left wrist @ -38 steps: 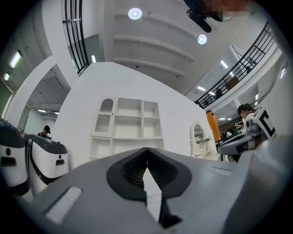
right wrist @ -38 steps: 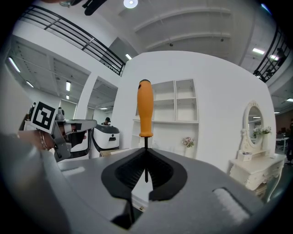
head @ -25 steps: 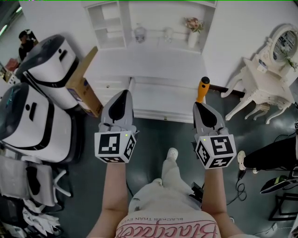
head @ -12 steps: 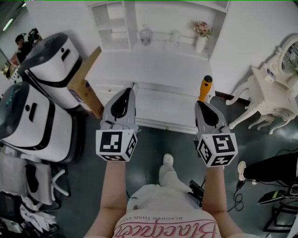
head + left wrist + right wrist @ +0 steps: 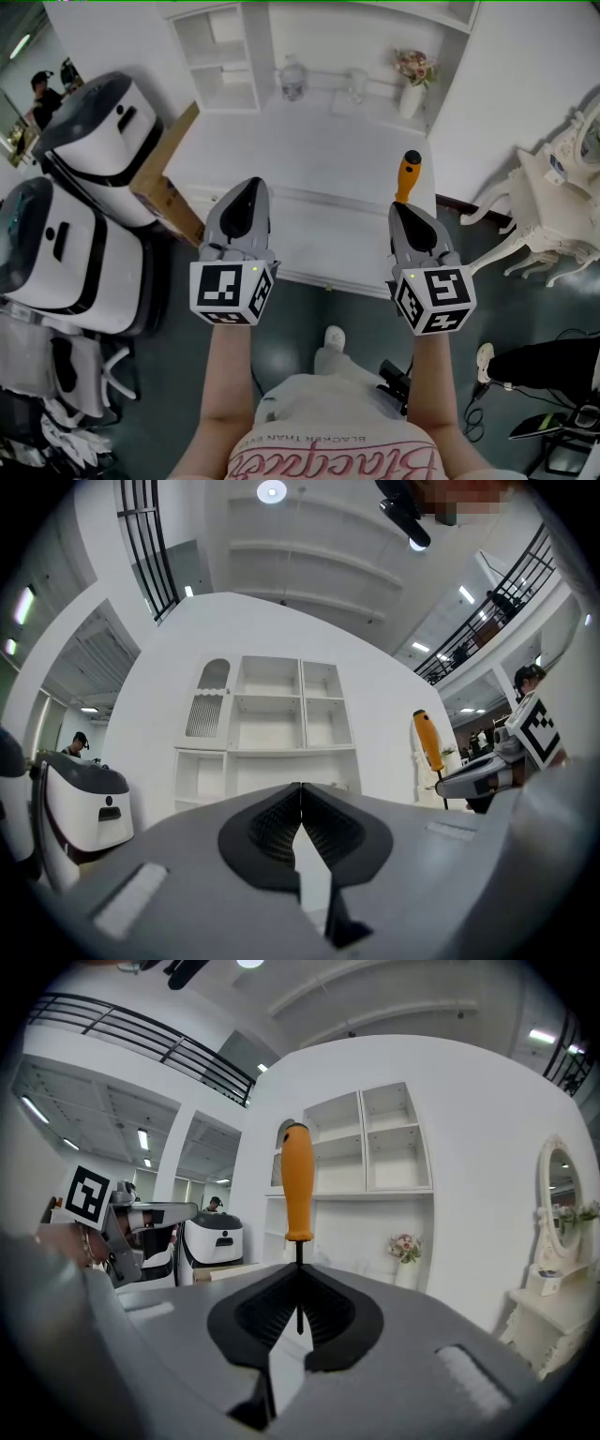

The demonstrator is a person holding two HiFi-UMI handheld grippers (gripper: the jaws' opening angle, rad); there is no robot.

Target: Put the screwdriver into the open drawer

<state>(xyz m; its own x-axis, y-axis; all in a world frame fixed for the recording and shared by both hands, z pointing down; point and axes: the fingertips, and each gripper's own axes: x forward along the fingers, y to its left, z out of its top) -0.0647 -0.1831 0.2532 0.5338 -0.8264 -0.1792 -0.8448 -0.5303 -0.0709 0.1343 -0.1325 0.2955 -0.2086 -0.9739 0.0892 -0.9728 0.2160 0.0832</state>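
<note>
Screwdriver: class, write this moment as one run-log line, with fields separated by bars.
right gripper: shut on screwdriver shaft | left gripper: shut, empty | open drawer: screwdriver not yet inside

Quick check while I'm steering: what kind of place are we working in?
Probably a staged furniture set inside a big hall: a white desk with shelves, a white dressing table with mirror, and balcony railings under a high ceiling.
</note>
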